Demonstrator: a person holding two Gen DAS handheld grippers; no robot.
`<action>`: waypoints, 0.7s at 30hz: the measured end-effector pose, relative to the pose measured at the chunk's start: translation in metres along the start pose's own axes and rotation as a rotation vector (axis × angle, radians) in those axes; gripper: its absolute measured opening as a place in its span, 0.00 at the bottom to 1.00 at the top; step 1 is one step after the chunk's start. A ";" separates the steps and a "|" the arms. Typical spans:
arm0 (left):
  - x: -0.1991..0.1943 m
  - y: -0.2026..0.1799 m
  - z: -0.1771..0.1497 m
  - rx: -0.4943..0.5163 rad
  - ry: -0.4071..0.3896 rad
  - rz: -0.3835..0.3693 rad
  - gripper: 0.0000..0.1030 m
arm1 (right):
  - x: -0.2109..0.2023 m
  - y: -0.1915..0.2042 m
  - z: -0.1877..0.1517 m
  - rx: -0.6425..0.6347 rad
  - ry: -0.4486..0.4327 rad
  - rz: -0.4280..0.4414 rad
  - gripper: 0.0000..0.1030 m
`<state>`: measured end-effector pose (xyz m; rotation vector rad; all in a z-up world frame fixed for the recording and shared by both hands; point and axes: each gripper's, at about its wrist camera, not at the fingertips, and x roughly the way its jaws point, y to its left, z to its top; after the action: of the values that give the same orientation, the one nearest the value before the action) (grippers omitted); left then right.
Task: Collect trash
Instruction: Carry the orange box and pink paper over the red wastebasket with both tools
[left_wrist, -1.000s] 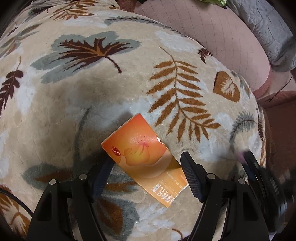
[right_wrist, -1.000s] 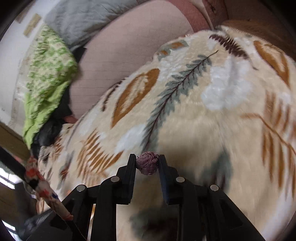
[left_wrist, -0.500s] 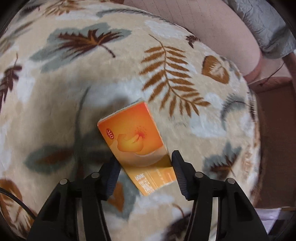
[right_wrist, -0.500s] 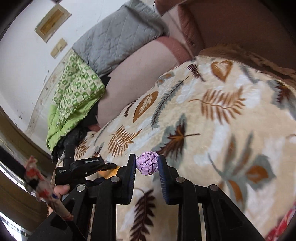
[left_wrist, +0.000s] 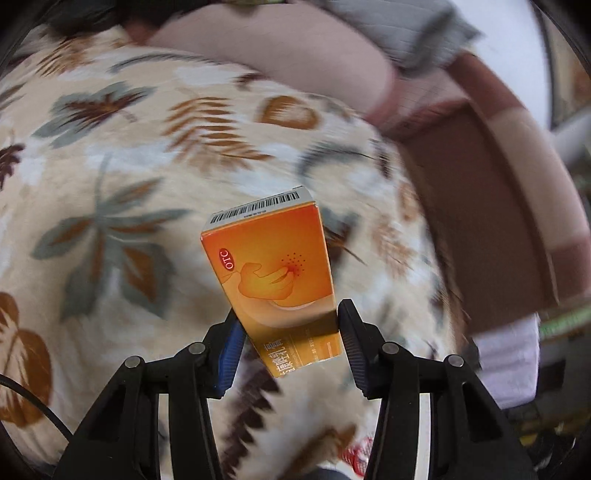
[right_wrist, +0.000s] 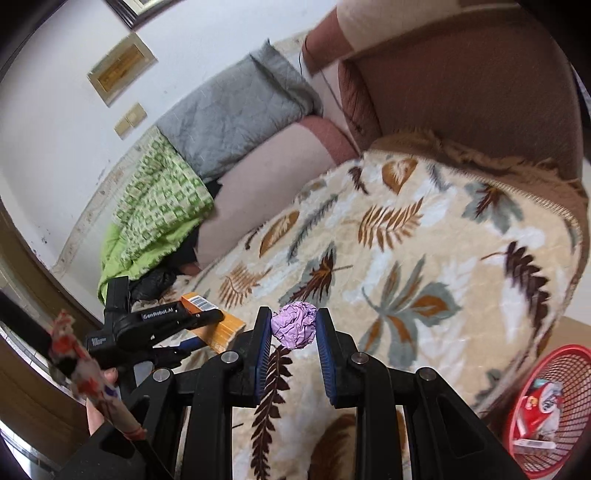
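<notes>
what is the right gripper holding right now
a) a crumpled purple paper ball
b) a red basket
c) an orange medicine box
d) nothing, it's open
a: in the right wrist view the right gripper has its two fingers closed on a crumpled purple paper ball, while the orange OTC box sits in the left gripper and the red basket stands on the floor beside the bed.

Leaf-print blanket (right_wrist: 443, 266) over bed; grey quilt (right_wrist: 236, 122), green quilt (right_wrist: 155, 206) behind.

Black plastic left gripper (left_wrist: 288, 343), silver screws, blue-padded fingers (right_wrist: 262, 354), "GenRobot.AI" lettering
</notes>
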<state>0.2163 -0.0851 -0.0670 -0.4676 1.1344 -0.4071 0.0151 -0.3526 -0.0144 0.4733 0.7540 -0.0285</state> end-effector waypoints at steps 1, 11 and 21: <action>-0.007 -0.011 -0.006 0.032 -0.007 -0.020 0.47 | -0.009 -0.001 0.000 -0.002 -0.011 0.002 0.25; -0.087 -0.068 -0.084 0.194 -0.045 -0.160 0.47 | -0.111 -0.030 -0.008 0.019 -0.137 -0.002 0.25; -0.107 -0.143 -0.168 0.358 0.042 -0.275 0.47 | -0.191 -0.075 -0.028 0.069 -0.227 -0.067 0.25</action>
<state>0.0106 -0.1715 0.0349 -0.3002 1.0124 -0.8472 -0.1576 -0.4353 0.0645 0.5011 0.5464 -0.1688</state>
